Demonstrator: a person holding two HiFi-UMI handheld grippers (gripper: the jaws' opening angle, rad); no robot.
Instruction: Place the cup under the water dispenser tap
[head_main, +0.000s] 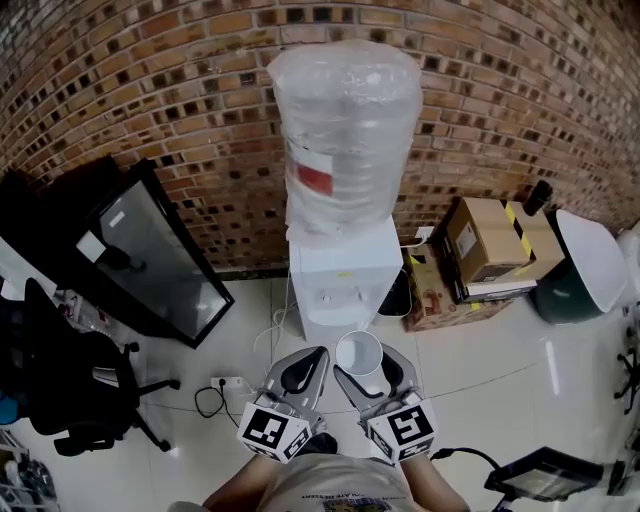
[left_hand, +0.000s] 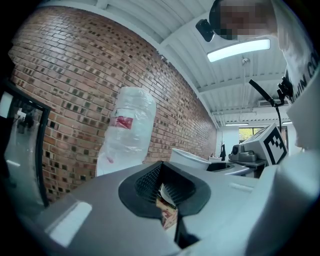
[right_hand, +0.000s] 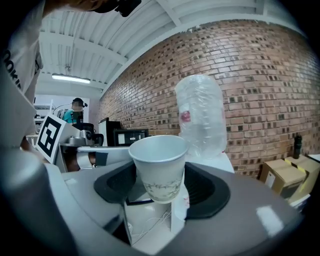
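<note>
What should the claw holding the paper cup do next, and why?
Probably carry the cup forward, kept upright, toward the taps. The right claw grips it by its sides, and the water dispenser stands straight ahead, but in the head view the cup sits short of the dispenser's front, not yet under a tap.
</note>
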